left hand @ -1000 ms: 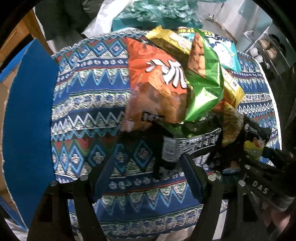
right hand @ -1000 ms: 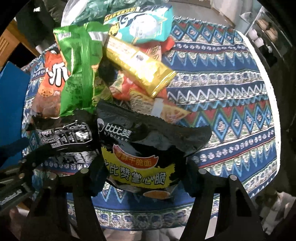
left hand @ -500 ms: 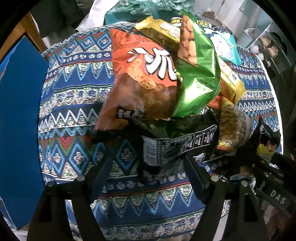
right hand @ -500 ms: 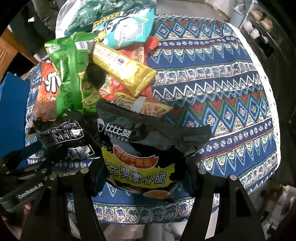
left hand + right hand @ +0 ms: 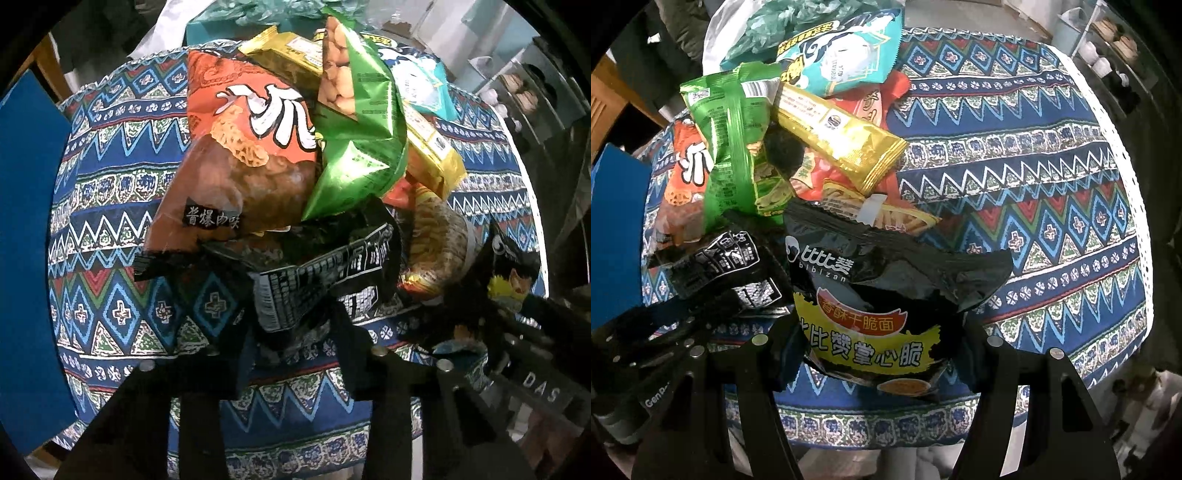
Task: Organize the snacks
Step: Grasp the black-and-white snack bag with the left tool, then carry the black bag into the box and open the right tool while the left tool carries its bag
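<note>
The left claw (image 5: 291,332) has just been closing, and its jaws now pinch the near end of a black packet (image 5: 325,280) printed with white text on its back; the packet juts forward from between the fingers (image 5: 240,354), its far end tucked under the pile. Directly beyond that claw lies an orange bag (image 5: 240,158), and to the right of it a green bag (image 5: 358,155) leans across a gold bar (image 5: 428,136) (the teal bag (image 5: 417,85) sits farther off still, behind the gold one). The right claw (image 5: 879,354) pinches a black-and-yellow bag (image 5: 871,314) at its lower end, jaws pressed on either side of it and set fairly wide apart; the bag's crumpled top rises ahead of the claw. From the right view, the left claw's packet (image 5: 720,266) shows just to the left of this bag, touching it, with the green bag (image 5: 731,147) and gold bar (image 5: 842,140) beyond, and a red-and-yellow bag (image 5: 886,218) directly behind the held one. All of it rests on a patterned cloth (image 5: 1034,184) covering a round table. A blue board (image 5: 26,258) stands well to the left of the left claw, past the cloth's edge.
</note>
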A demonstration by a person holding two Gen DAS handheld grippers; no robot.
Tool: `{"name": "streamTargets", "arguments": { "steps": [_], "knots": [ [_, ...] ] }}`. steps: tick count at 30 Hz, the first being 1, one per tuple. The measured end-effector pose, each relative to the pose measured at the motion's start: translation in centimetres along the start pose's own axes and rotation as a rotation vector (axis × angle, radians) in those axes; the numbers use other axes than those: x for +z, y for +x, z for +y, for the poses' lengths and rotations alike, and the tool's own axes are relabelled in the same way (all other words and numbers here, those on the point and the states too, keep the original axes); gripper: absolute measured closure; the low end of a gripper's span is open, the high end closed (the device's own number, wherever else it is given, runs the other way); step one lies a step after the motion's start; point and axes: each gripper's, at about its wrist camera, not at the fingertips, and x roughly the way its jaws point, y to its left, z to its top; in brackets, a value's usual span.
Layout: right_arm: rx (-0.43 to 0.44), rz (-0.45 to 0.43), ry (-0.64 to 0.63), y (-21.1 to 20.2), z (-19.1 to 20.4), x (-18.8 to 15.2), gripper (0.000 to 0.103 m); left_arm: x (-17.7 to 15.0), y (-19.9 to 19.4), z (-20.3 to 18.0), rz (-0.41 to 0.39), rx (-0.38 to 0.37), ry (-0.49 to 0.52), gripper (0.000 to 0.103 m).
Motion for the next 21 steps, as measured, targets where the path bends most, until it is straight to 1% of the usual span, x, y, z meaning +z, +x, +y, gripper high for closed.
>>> {"name": "streamTargets", "arguments": {
  "steps": [4, 6, 9, 14, 21],
  "knots": [
    [-0.001, -0.01, -0.02, -0.3, 0.8, 0.0, 0.036, -0.2, -0.4, 0.3, 0.0, -0.008, 0.007, 0.07],
    [0.001, -0.017, -0.036, -0.6, 1.4, 0.0, 0.036, -0.5, -1.3, 1.3, -0.002, -0.012, 0.013, 0.071],
    [0.006, -0.028, -0.061, -1.1, 2.2, -0.1, 0.036, -1.4, -3.0, 2.5, -0.008, -0.025, 0.03, 0.076],
    [0.007, -0.053, -0.107, -2.1, 3.9, -0.3, 0.036, -2.7, -4.8, 3.6, -0.026, 0.003, 0.06, 0.08],
    [0.012, -0.077, -0.153, -3.1, 5.2, -0.4, 0.036, -3.9, -7.2, 5.1, -0.069, 0.01, 0.066, 0.083]
  ]
}}
